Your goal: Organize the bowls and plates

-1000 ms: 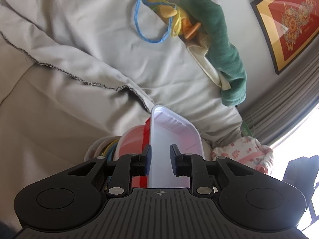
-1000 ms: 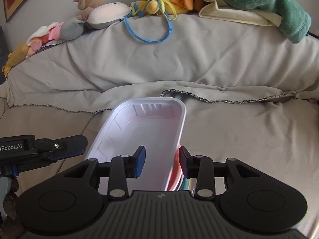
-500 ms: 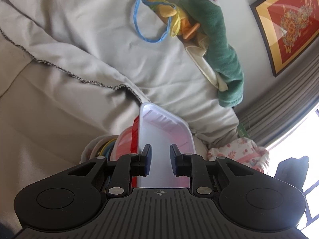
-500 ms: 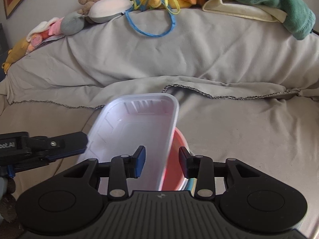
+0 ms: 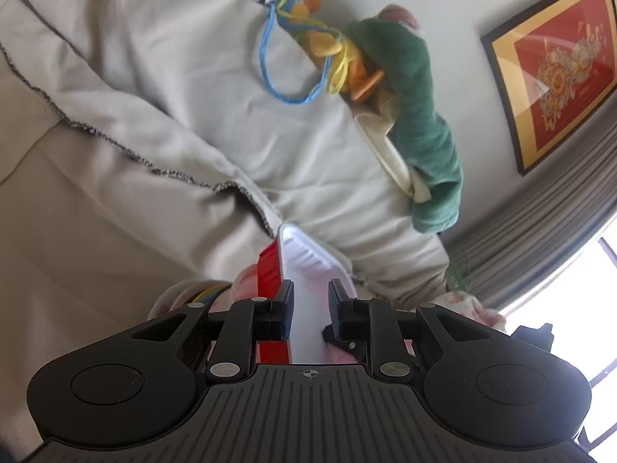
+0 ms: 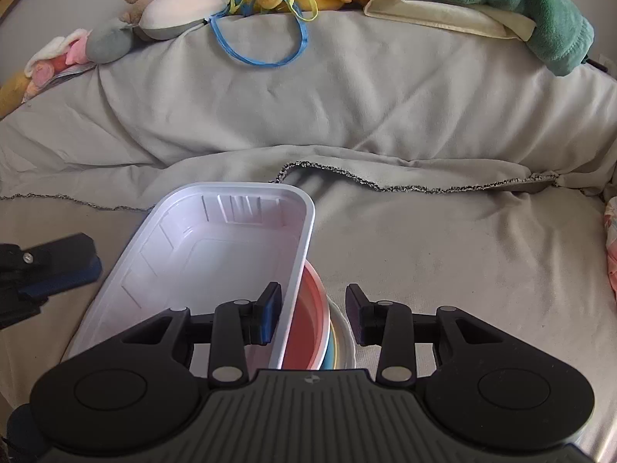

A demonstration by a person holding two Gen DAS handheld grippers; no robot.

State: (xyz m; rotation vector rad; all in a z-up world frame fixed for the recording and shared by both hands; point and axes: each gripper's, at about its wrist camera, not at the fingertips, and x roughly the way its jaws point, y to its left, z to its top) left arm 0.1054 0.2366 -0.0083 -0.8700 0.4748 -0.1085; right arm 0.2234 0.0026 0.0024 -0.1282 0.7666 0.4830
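A white rectangular plastic tray (image 6: 216, 254) tilts over a stack of dishes: a red-orange bowl (image 6: 312, 324) on top of blue, yellow and white plates (image 6: 343, 332). My right gripper (image 6: 313, 314) is open, its fingers straddling the tray's right rim and the bowl's edge. In the left wrist view the tray (image 5: 308, 266) stands edge-on between the fingers of my left gripper (image 5: 310, 305), with the red bowl (image 5: 268, 270) to its left. The left jaws are slightly apart and I cannot tell whether they clamp the tray.
Everything lies on a sofa covered with a grey blanket (image 6: 424, 250). Plush toys (image 6: 173, 11), a blue loop (image 6: 262, 46) and a green towel (image 6: 501, 4) line the backrest. A framed picture (image 5: 551, 65) and grey curtain (image 5: 540, 239) are to the right.
The right gripper's jaws have opened wider. The tray has tipped up to the left, uncovering more of the red bowl and plates. The left gripper has rolled a little.
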